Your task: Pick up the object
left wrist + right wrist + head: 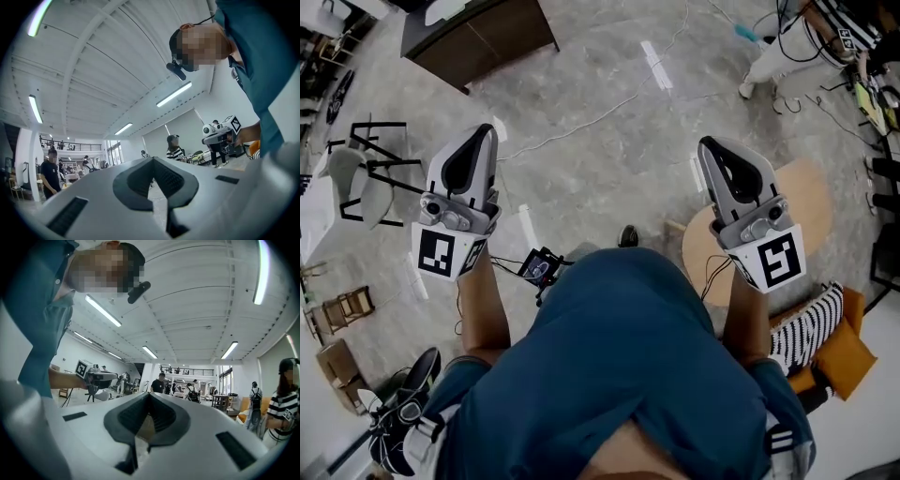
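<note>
Chair: black frame, pale seat, stood at far left on the grey floor.
Cabinet: dark wood, upper left, well apart from both grippers.
Left gripper: jaws were closed tip to tip with nothing gripped; it pointed out over bare floor.
Screen device: small, black and lit, it sat between the forearms just beside the blue shirt.
Right gripper: jaws were closed and gripped nothing.
Round table: pale wood; in the head view it lay under the right gripper's body.
Striped cushion: touched an orange cushion.
Object: could not be told apart in any view; neither gripper held it.
</note>
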Demonstrator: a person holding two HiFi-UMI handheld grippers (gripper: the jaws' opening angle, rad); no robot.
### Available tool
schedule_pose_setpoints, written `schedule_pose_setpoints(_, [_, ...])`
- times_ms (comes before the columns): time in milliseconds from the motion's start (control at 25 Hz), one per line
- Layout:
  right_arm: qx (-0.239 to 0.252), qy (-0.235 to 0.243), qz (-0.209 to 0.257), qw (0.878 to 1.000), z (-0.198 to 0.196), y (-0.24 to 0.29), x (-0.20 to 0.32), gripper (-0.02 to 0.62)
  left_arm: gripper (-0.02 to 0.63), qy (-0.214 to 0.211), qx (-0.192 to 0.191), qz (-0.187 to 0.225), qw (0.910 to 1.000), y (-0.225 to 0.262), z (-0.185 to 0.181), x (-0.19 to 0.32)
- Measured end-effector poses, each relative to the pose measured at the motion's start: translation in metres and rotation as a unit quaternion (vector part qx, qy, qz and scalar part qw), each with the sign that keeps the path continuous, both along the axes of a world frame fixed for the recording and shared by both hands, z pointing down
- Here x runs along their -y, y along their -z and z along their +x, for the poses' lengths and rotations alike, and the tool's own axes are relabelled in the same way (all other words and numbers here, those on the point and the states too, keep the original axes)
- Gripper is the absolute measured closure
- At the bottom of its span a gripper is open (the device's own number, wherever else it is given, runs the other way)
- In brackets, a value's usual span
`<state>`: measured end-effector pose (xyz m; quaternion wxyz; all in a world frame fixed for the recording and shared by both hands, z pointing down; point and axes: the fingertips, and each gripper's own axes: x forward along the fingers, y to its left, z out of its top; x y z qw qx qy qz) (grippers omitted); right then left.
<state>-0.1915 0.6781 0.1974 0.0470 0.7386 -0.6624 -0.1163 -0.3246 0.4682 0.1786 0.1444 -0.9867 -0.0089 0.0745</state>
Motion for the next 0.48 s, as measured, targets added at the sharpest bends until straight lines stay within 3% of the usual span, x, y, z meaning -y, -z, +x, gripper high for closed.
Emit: schedule_pose_setpoints(480, [0.004, 0.044, -0.011, 0.999, 0.058, -0.007, 0.09, 0.581, 0.603, 0.041, 0.009, -0.004, 0.9991, -0.006, 0.043, 0.078])
